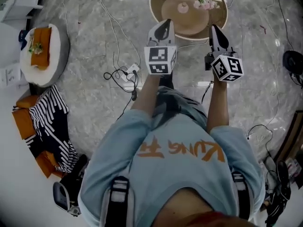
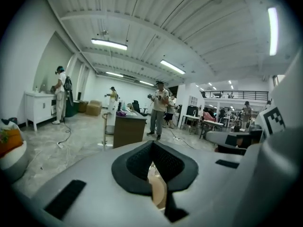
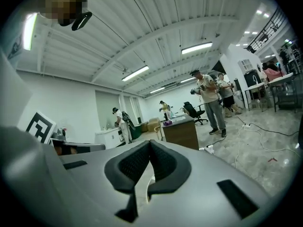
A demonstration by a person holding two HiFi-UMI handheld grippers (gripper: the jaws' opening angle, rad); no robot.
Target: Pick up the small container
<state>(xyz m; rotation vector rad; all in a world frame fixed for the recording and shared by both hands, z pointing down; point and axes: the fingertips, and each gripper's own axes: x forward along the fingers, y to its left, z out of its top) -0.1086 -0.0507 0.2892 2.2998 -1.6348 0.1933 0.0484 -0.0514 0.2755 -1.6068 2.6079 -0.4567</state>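
Left gripper (image 1: 164,28) and right gripper (image 1: 216,33): jaws together, empty, short of round table (image 1: 156,11). Small container (image 1: 182,7), likely pink piece at table centre, untouched. Risk: shut jaws knocking it aside if not opened first; flowers (image 1: 204,1) close by.

Both arms stretch forward side by side. The left gripper (image 1: 163,30) and the right gripper (image 1: 216,36) point ahead, jaws closed together and empty.

A round wooden bench (image 1: 222,19) carries a small pink container (image 1: 182,7) near its middle and flowers (image 1: 204,2) by the rim. Cables (image 1: 118,74) and a power strip (image 1: 132,70) lie on the marble floor (image 1: 85,84).
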